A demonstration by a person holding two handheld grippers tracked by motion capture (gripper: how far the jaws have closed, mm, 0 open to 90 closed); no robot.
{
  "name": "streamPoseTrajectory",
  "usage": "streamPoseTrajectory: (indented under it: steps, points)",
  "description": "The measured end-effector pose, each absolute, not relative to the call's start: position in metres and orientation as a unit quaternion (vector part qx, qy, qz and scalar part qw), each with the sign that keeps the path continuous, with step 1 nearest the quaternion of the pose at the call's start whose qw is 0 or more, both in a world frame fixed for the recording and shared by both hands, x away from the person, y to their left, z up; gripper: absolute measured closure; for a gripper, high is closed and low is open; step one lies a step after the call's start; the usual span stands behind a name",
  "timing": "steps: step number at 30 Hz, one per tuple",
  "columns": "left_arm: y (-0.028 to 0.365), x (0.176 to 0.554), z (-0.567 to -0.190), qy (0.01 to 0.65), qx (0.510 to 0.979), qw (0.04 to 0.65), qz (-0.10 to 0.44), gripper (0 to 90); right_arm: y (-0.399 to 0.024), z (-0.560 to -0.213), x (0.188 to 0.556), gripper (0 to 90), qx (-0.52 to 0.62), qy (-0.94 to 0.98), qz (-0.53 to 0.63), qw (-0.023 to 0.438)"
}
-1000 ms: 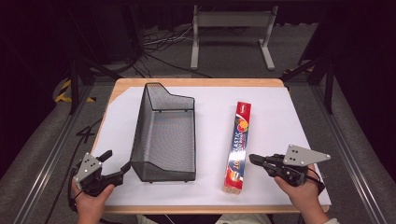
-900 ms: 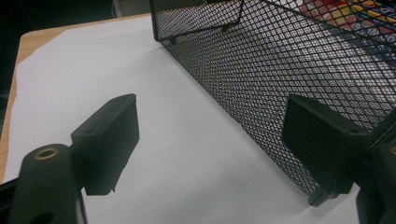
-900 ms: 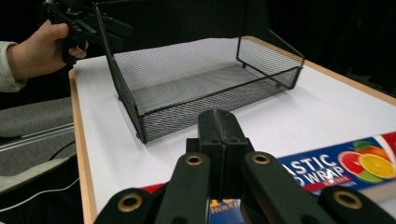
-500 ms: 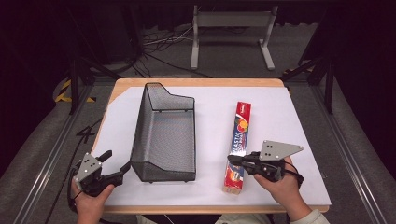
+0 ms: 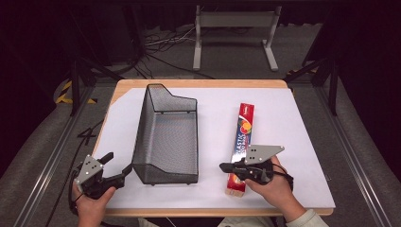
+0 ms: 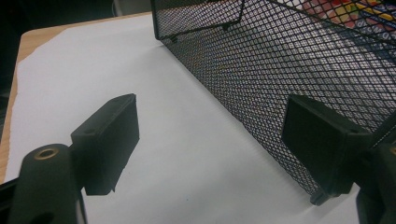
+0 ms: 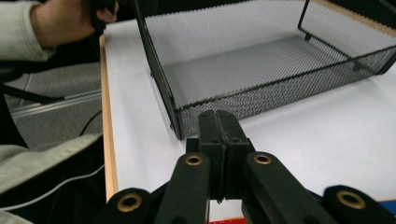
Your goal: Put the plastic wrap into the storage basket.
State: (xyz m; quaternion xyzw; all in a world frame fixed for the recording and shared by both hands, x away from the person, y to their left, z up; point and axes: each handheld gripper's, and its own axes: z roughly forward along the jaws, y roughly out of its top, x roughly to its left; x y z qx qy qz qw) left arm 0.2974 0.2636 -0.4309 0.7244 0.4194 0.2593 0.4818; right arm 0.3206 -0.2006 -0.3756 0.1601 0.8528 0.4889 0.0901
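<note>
My right gripper (image 5: 226, 167), jaws pressed together and empty, hovers over the near end of the box (image 5: 241, 144), which lies just right of the basket (image 5: 165, 137), long axis running away from me, far from my spread left gripper (image 5: 118, 166).

Black wire-mesh basket (image 5: 168, 137): fine diamond grid, grey where the white sheet shows through. Long red cardboard box (image 5: 240, 142): blue band with lettering, orange and yellow fruit print, white logo at the far end. Pale wooden counter (image 5: 198, 83) under a white paper sheet (image 5: 293, 132). Both tongs, left (image 5: 120, 171) and right (image 5: 226, 166): black, brass-coloured rivets, grey top plates.
</note>
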Motion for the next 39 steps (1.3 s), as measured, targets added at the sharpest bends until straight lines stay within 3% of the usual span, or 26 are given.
streamPoseTrajectory:
  steps: [12, 39]
  points:
    - [0.264, 0.297, -0.431, 0.420, 0.725, 0.480, 0.260, 20.1, -0.183, -0.390, 0.326, 90.0, 0.170, 0.894, 0.410, 0.054]
    - [0.264, 0.298, -0.431, 0.423, 0.724, 0.478, 0.262, 20.3, -0.159, -0.408, 0.324, 90.0, 0.161, 0.942, 0.291, 0.035]
